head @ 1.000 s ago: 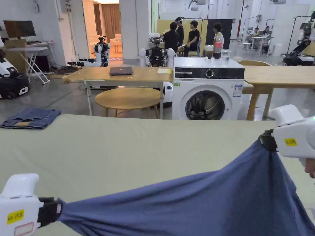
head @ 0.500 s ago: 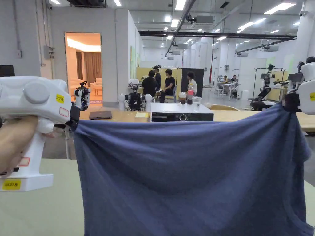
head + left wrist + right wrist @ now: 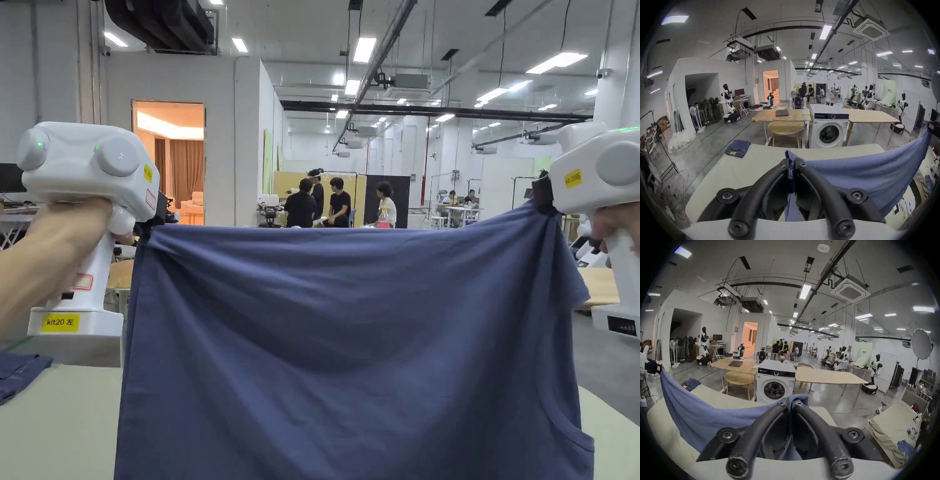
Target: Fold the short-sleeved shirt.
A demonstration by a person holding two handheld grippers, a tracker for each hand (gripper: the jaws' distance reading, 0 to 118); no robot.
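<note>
Since half a second ago both tools sit higher against the background, the shirt's top edge with them; the camera tilted up too, so part of that shift is the view.

Left tool (image 3: 145, 226) pinches one top corner of the blue short-sleeved shirt (image 3: 350, 350), jaws closed on a bunch of fabric. Right tool (image 3: 542, 195) is likewise clamped on the other top corner. Shirt hangs as a spread sheet between them, above the counter (image 3: 56, 425). Probably held high and wide so the cloth drops flat and creases fall out before laying it down for folding.

Head view shows the full hanging front and a curved opening at lower right. Left gripper view shows the closed left tool (image 3: 792, 164) with cloth through it, plus folded jeans (image 3: 737, 148) at the counter's far left corner. Right gripper view shows the right tool (image 3: 790, 402) nipped on its bunch and the sagging top edge.
</note>
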